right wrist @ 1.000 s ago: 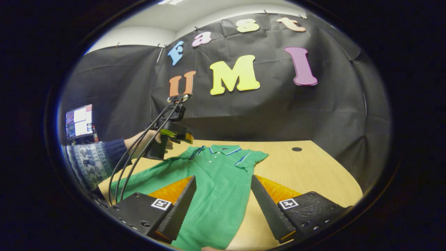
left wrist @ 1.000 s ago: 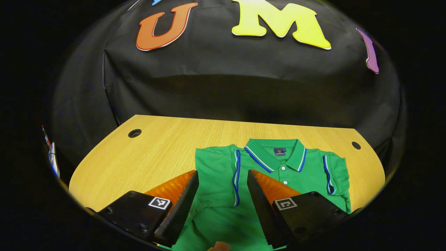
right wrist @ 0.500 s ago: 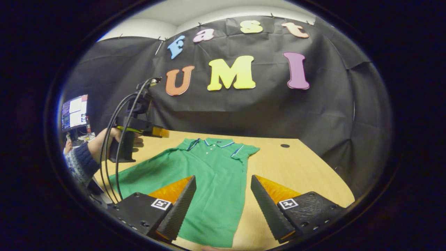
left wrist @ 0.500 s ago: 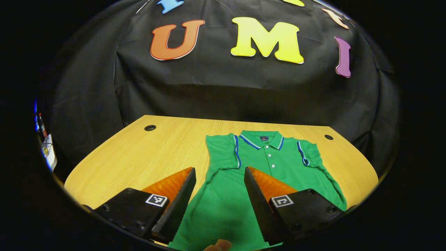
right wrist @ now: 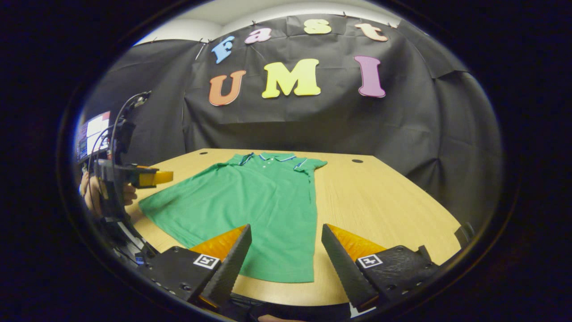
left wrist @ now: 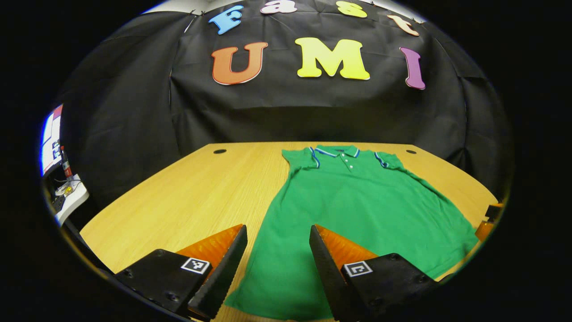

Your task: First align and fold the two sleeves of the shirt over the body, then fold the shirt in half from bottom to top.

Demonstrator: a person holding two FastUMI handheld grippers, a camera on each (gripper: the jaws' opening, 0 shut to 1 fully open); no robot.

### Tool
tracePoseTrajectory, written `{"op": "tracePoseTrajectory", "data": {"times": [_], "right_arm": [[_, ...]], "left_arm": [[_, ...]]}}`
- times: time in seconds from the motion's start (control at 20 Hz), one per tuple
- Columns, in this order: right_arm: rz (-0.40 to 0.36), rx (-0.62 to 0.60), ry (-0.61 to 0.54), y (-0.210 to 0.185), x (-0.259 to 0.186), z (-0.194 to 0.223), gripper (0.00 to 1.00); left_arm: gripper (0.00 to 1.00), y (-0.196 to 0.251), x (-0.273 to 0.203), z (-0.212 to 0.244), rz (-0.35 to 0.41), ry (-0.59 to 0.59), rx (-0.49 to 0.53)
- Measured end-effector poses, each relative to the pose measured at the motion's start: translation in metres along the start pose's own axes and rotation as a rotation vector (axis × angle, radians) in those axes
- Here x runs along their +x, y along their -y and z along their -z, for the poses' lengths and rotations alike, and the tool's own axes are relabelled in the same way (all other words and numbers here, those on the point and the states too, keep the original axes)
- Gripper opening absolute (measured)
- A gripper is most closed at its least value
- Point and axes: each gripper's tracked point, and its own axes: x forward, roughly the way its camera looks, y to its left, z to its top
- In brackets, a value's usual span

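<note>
Lying flat on a light wooden table (left wrist: 178, 197), a green short-sleeved polo shirt with blue-and-white trim (left wrist: 357, 201) has both sleeves folded in over its body.

The collar points to the far edge and the hem to the near edge. The left gripper (left wrist: 277, 273) hangs above the hem's left corner, jaws apart and empty. The right gripper (right wrist: 286, 268) hangs above the hem's right part, likewise open, holding nothing. A hand (right wrist: 91, 194) grips the left tool's handle.
</note>
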Motion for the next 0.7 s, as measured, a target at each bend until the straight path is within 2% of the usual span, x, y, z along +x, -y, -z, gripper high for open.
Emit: {"op": "tracePoseTrajectory", "data": {"times": [0.05, 0.15, 0.25, 0.35, 0.45, 0.55, 0.6, 0.7], "right_arm": [[0.005, 0.008, -0.007, 0.0, 0.003, 0.004, 0.96], [0.02, 0.015, -0.029, 0.003, 0.008, 0.015, 0.93], [0.029, 0.033, -0.043, 0.005, 0.016, 0.02, 0.96], [0.049, 0.052, -0.053, 0.008, 0.024, 0.024, 0.94], [0.062, 0.059, -0.08, 0.009, 0.03, 0.028, 0.96], [0.067, 0.053, -0.083, 0.007, 0.03, 0.03, 0.94], [0.071, 0.057, -0.072, 0.008, 0.031, 0.03, 0.97], [0.061, 0.068, -0.072, 0.002, 0.032, 0.031, 0.92]], "left_arm": [[1.0, -0.001, -0.006, 0.012, 0.002, -0.017, -0.01], [0.97, -0.006, -0.012, 0.025, 0.003, -0.023, -0.038], [0.96, -0.006, -0.013, 0.037, 0.006, -0.041, -0.055], [0.97, -0.005, -0.014, 0.034, 0.006, -0.01, -0.033], [0.95, -0.002, -0.015, 0.037, 0.007, -0.014, -0.022], [0.91, 0.001, -0.016, 0.037, 0.004, -0.005, -0.043], [0.84, 0.001, -0.014, 0.037, -0.005, 0.0, -0.053], [0.77, 0.003, -0.011, 0.037, -0.015, -0.006, -0.052]]}}
